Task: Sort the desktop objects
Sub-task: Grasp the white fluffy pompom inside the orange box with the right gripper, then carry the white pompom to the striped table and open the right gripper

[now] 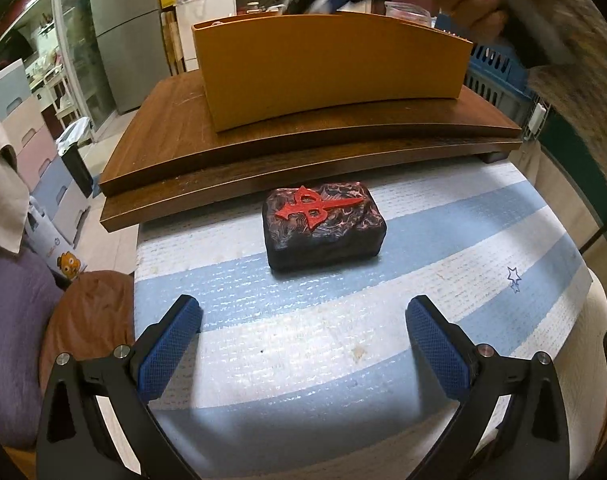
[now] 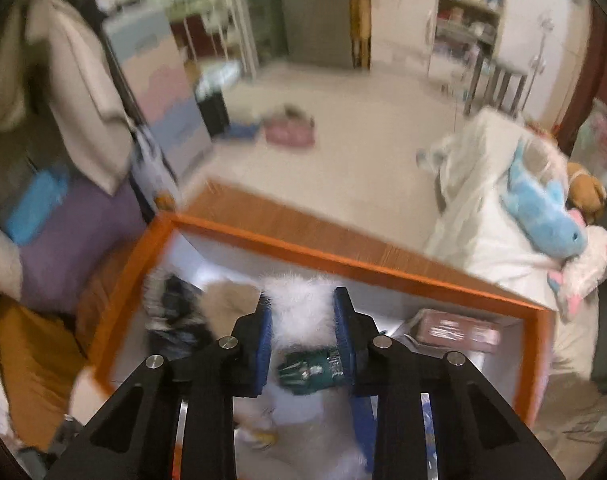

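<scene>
Left wrist view takes in a striped table mat (image 1: 303,360) with a stepped wooden shelf (image 1: 263,148) at its far side, and on the shelf an orange box (image 1: 327,76). Just near of the shelf lies a dark case with a red emblem (image 1: 323,226), its long side running left to right across the view. The left gripper (image 1: 303,320) hangs short of it with its jaws spread wide and nothing between them; the case sits straight ahead, so this hand looks the nearer one for picking it up, probably across the short side. From the right wrist, blurred, the right gripper (image 2: 303,316) is over the orange box (image 2: 343,264), clamped on a white furry toy (image 2: 299,304). A pink packet (image 2: 459,330) lies inside at right.
</scene>
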Motion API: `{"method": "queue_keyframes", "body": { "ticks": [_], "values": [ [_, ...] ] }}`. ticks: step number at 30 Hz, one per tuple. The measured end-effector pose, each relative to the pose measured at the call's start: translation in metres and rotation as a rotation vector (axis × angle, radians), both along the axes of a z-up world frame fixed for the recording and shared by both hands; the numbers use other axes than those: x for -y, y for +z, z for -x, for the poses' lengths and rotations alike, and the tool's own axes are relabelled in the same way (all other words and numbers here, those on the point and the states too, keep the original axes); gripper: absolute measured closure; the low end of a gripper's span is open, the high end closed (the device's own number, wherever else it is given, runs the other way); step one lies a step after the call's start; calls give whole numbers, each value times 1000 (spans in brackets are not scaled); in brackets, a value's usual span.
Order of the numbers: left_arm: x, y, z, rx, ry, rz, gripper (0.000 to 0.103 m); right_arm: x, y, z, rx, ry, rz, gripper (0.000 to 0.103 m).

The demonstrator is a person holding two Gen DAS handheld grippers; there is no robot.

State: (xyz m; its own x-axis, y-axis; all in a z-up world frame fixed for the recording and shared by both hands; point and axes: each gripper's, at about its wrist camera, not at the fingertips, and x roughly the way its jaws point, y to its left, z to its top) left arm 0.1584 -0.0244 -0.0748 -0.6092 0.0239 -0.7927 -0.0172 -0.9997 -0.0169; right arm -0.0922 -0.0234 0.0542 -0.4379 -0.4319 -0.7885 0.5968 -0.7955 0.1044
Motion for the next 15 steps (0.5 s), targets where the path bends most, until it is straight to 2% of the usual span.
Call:
{"method": "queue_keyframes", "body": {
  "ticks": [3,5,9,11,13,15],
  "values": [
    [0,0,1,0,0,0,0,-30,27,-45,-55,-4,95,76],
    [0,1,0,-2,0,1,0,-48,27,-74,-51,-12,126,76],
    [1,0,0,-1,-1,0,0,-84,-16,-129,67,-75,223,76],
    [2,0,1,7,0,-1,0,-87,-47,-150,99,-121,217,76],
    [1,1,3,20,4,1,0,-89,-74,-160,113,-162,201,75],
    [1,1,4,27,6,2,0,-92,-88,-168,75,-200,217,75]
  ]
}}
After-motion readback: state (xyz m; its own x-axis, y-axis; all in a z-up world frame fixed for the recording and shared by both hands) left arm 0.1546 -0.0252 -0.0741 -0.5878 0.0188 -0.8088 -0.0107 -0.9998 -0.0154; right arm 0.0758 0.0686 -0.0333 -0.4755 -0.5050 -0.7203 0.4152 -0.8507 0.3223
